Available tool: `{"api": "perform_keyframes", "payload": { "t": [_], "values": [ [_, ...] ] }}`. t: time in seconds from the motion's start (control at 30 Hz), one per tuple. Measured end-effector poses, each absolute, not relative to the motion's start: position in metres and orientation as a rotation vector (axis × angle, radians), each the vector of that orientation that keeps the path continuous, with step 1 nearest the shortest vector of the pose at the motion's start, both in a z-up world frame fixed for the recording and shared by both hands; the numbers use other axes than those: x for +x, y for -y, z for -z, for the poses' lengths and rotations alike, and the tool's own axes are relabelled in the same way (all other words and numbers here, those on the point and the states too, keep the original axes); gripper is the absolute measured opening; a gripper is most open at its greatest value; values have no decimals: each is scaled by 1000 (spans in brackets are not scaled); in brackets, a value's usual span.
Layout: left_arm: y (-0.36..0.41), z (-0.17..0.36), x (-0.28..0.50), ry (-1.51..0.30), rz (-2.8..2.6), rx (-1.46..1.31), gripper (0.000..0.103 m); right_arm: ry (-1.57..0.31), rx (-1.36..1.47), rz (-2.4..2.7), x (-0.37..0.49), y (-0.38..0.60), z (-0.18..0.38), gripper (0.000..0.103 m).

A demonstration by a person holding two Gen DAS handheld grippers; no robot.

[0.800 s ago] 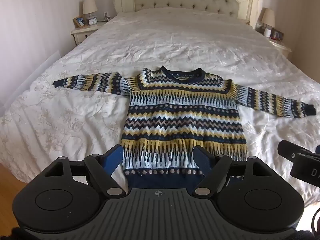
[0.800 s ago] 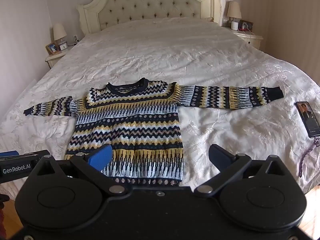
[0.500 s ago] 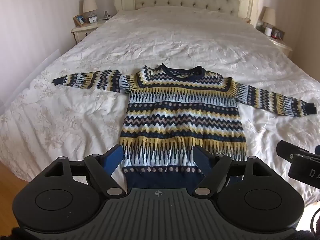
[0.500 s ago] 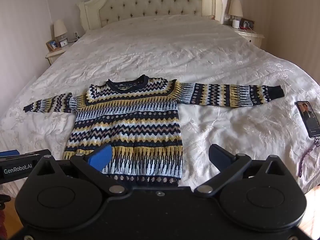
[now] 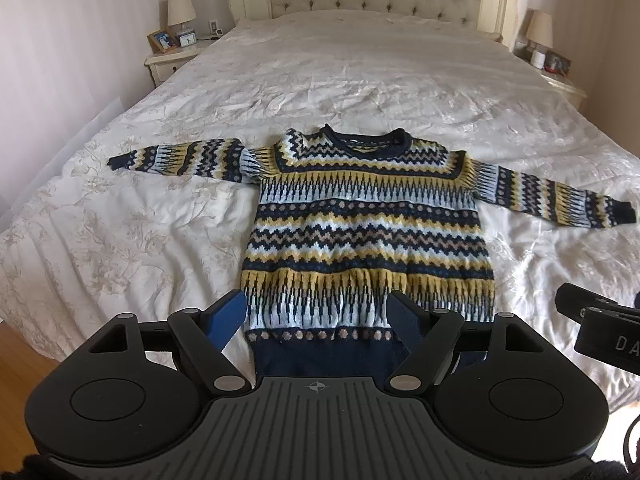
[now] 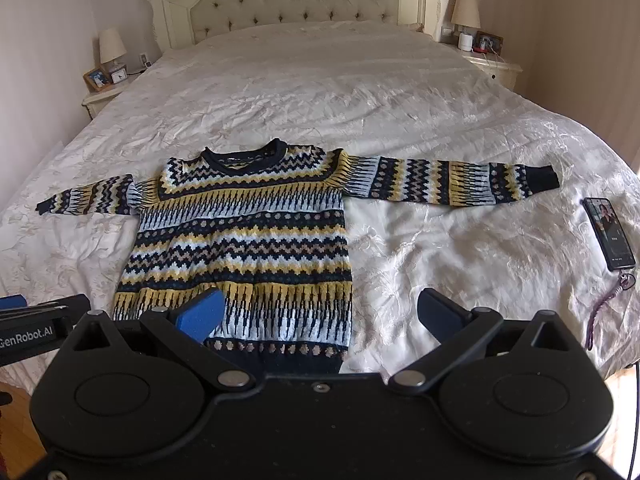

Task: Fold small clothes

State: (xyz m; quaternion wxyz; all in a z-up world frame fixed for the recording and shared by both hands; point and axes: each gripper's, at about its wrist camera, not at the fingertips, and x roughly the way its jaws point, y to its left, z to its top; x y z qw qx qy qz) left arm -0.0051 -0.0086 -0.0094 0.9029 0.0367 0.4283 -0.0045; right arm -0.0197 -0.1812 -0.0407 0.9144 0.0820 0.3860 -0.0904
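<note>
Wrist views: both jaws wide (empty)

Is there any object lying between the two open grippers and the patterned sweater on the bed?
Nothing visible does. The sweater lies flat on the bedspread, directly ahead of the left gripper and the right gripper, both open and empty. The phone lies beyond the sweater's sleeve, out of the way.

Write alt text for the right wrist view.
A patterned knit sweater lies flat, sleeves spread, on a white quilted bed. The right gripper hangs open above its hem, and a phone lies near the bed's right edge.
</note>
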Motion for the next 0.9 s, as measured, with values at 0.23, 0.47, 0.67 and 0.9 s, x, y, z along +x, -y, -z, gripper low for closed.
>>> {"api": "perform_keyframes", "payload": {
  "t": [0.23,0.47,0.67,0.9],
  "values": [
    [8,8,-5,-889,11,80,77,-799,169,186,-19,181,40,102],
    [9,6,-5,-889,14,88,77,-802,172,188,-20,179,41,102],
    [13,7,-4,-895,17,91,77,-800,171,186,-20,181,41,102],
    [19,9,-5,-902,22,99,77,-798,175,186,-21,182,41,102]
  ]
}}
